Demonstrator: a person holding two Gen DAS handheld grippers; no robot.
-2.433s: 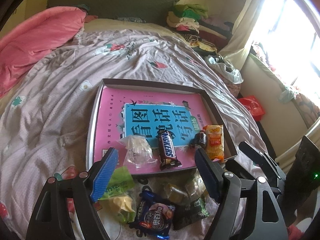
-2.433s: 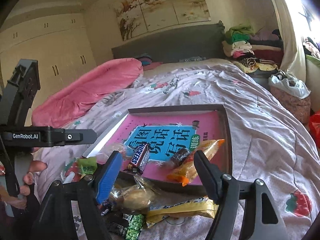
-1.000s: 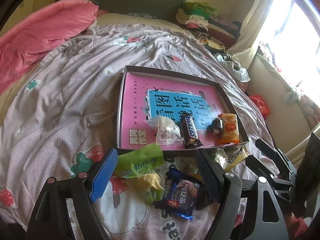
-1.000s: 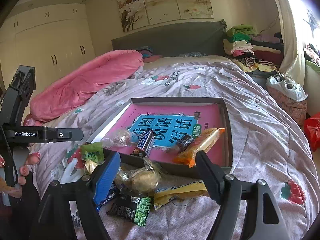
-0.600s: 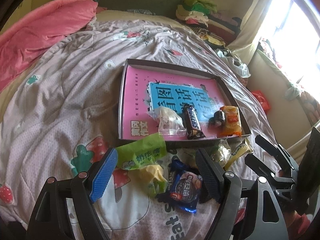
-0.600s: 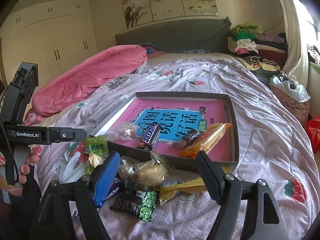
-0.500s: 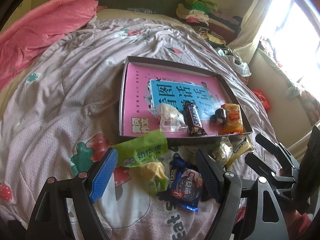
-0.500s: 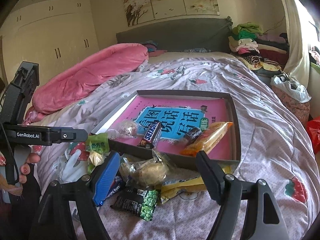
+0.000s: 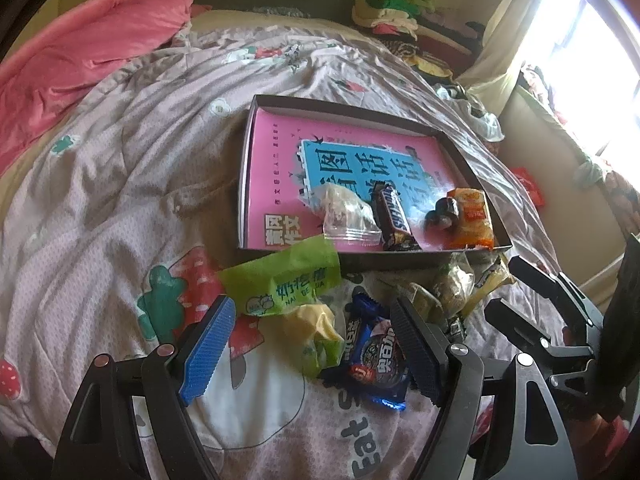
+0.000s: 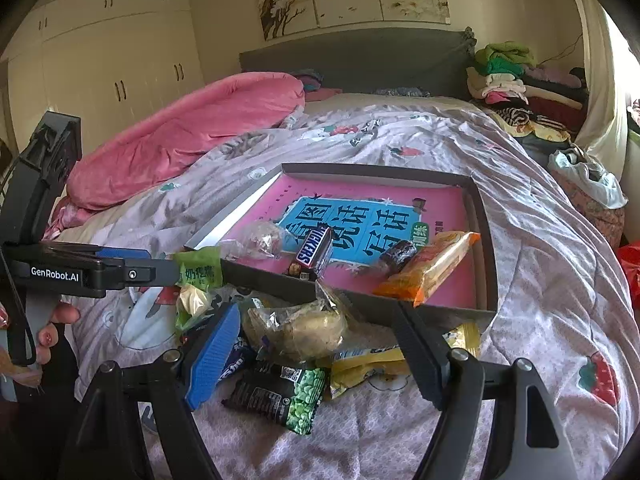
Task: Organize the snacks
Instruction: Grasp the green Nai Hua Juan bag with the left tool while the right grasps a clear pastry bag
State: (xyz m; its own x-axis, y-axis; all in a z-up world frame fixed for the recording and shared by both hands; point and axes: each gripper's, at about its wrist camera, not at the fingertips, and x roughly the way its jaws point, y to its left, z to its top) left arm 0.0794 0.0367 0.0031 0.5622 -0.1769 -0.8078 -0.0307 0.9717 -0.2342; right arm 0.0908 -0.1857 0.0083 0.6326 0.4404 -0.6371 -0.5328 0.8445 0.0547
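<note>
A shallow dark box with a pink and blue book in it lies on the bed. In it are a clear bag, a Snickers bar, a dark roll and an orange packet. Loose snacks lie in front of it: a green packet, a yellow wrapper, a blue cookie pack. My left gripper is open above them. My right gripper is open over a clear-wrapped bun, a green pea pack and a yellow packet.
The bed has a wrinkled lilac strawberry-print cover. A pink quilt lies at the far left by the grey headboard. Folded clothes are stacked at the far right. The bed edge drops off on the right.
Both grippers have pulled back toward the near edge of the bed, so the loose snacks in front of the box now lie between the fingers. Both stay open.
</note>
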